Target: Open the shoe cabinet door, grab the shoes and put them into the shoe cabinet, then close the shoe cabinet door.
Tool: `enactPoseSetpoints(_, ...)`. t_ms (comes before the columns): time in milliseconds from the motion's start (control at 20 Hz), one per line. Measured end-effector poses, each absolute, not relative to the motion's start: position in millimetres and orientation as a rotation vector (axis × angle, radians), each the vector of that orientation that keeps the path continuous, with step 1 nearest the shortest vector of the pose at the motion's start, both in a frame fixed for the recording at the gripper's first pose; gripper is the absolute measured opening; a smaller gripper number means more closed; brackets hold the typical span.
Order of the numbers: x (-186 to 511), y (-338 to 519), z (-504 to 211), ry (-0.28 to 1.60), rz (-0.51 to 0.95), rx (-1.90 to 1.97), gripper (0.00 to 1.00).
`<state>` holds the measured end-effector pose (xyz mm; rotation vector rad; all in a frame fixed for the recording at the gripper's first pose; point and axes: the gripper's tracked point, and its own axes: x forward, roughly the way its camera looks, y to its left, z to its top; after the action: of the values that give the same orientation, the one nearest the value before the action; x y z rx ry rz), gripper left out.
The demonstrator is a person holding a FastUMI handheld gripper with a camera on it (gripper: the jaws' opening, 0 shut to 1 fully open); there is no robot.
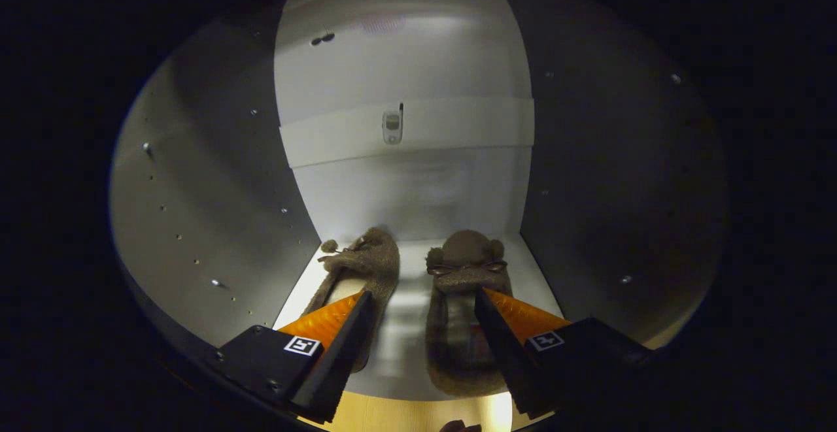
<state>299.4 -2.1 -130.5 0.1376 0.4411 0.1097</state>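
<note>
Nearest of all, the claw [422,304] reaches into the shoe cabinet [196,177] with its two fingers spread wide apart and nothing gripped between them. Under and just ahead of the fingers lie two fuzzy brown slippers, side by side on the cabinet's pale floor [409,301], toes pointing toward the back wall. One slipper [366,268] sits under the left finger [340,347], angled slightly, with a small pompom and cord at its toe. Its mate [464,275] sits partly under the right finger [500,347], with a bow across its front and a rounded, eared shape at the tip. A strip of bare shelf runs between the pair, directly between the fingers. Beyond the slippers rises the white back panel, crossed by a horizontal rail [405,131] with a small metal fitting [392,127] at its middle. Grey side walls dotted with rows of peg holes close in on both sides. A strip of light wood [405,415] shows below the cabinet's front edge.
</note>
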Motion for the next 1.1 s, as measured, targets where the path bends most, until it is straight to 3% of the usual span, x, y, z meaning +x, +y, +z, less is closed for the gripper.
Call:
enactPoseSetpoints(500, 166.6, -8.7, -50.0, 0.162, 0.096, 0.103, 0.98)
enactPoseSetpoints(1100, -56.5, -25.0, -38.8, 0.098, 0.162, 0.181, 0.98)
